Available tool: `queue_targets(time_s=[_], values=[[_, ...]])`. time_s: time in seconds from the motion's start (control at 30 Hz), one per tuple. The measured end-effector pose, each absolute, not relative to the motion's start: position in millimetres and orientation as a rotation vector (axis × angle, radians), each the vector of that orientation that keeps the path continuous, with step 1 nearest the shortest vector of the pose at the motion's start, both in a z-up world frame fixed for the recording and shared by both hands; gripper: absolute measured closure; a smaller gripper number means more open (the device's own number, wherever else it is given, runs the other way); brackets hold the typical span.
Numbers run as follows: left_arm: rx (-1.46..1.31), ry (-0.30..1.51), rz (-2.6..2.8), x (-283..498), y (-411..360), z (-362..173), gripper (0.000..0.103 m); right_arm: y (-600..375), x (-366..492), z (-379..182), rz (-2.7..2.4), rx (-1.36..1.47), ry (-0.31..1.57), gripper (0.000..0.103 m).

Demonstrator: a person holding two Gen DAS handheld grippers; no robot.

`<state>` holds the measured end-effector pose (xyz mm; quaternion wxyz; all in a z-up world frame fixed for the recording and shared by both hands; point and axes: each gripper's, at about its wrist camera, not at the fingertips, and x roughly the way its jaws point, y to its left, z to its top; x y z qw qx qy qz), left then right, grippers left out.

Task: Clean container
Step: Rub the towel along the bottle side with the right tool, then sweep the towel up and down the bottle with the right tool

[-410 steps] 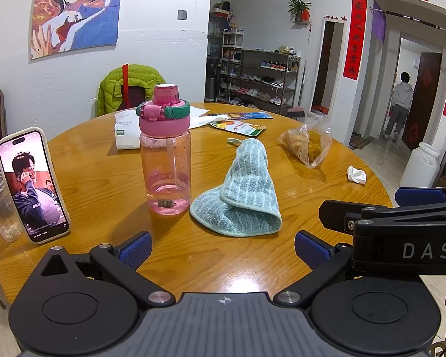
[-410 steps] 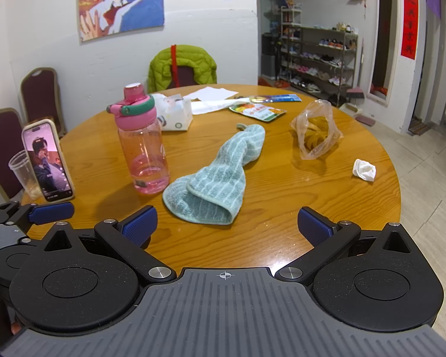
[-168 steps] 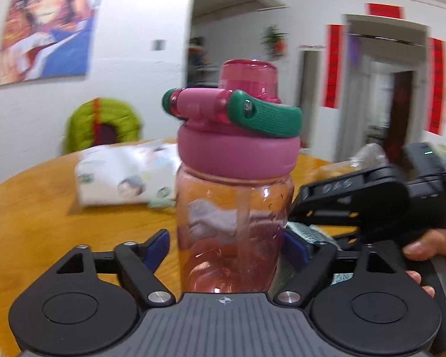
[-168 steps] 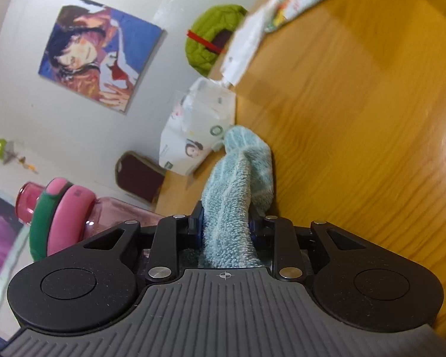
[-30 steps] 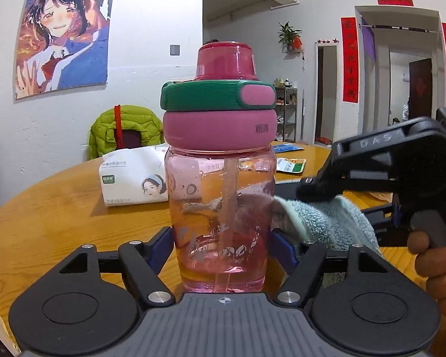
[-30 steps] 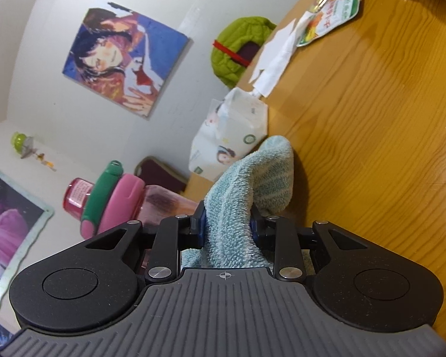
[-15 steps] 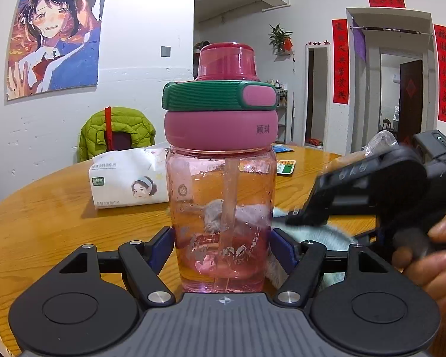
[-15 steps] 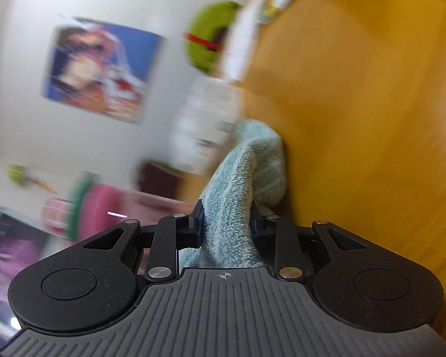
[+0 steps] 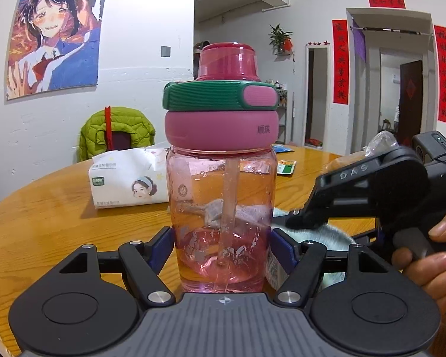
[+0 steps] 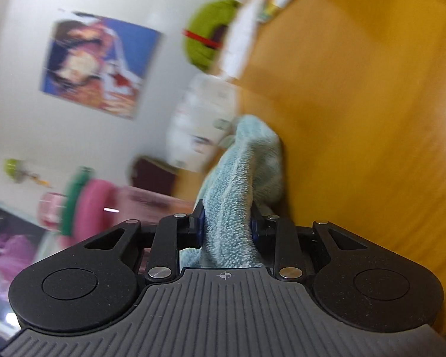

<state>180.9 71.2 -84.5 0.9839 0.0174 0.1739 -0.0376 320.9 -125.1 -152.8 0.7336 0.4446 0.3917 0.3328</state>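
Gripping pink bottle (image 9: 221, 202) upright in left gripper (image 9: 223, 245) over table (image 9: 44, 217); clamping blue towel (image 10: 238, 190) in right gripper (image 10: 226, 226), pressing against bottle side.

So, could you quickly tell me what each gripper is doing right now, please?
Left gripper: closed on the pink bottle.
Right gripper: closed on the light blue towel.

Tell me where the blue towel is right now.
The blue towel is pinched in the right gripper. In the left wrist view it sits low on the right side of the pink bottle, above the wooden table.
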Motion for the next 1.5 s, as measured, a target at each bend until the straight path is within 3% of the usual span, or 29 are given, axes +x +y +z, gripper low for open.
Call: queue_targets(time_s=[0.1, 0.33, 0.57, 0.67, 0.87, 1.1, 1.4, 1.5], values=[[0.017, 0.349, -0.021, 174, 66, -83, 0.027, -121, 323, -150, 0.705, 0.916, 0.854, 0.073], [0.125, 0.350, 0.058, 160, 26, -83, 0.027, -128, 324, -139, 0.731, 0.950, 0.673, 0.070], [0.104, 0.331, -0.009, 164, 37, -85, 0.025, -125, 320, -134, 0.795, 0.936, 0.739, 0.070], [0.067, 0.329, -0.032, 166, 52, -86, 0.033, -127, 314, -134, 0.805, 0.935, 0.781, 0.070], [0.057, 0.329, -0.045, 166, 56, -85, 0.033, -122, 313, -135, 0.746, 0.850, 0.807, 0.071], [0.058, 0.329, -0.044, 169, 59, -84, 0.033, -146, 298, -120, 0.953, 1.095, 0.562, 0.073], [0.058, 0.327, -0.043, 171, 62, -82, 0.033, -122, 320, -159, 0.715, 0.966, 0.937, 0.073], [0.057, 0.327, -0.044, 170, 62, -82, 0.033, -120, 319, -157, 0.709, 0.936, 0.923, 0.073]])
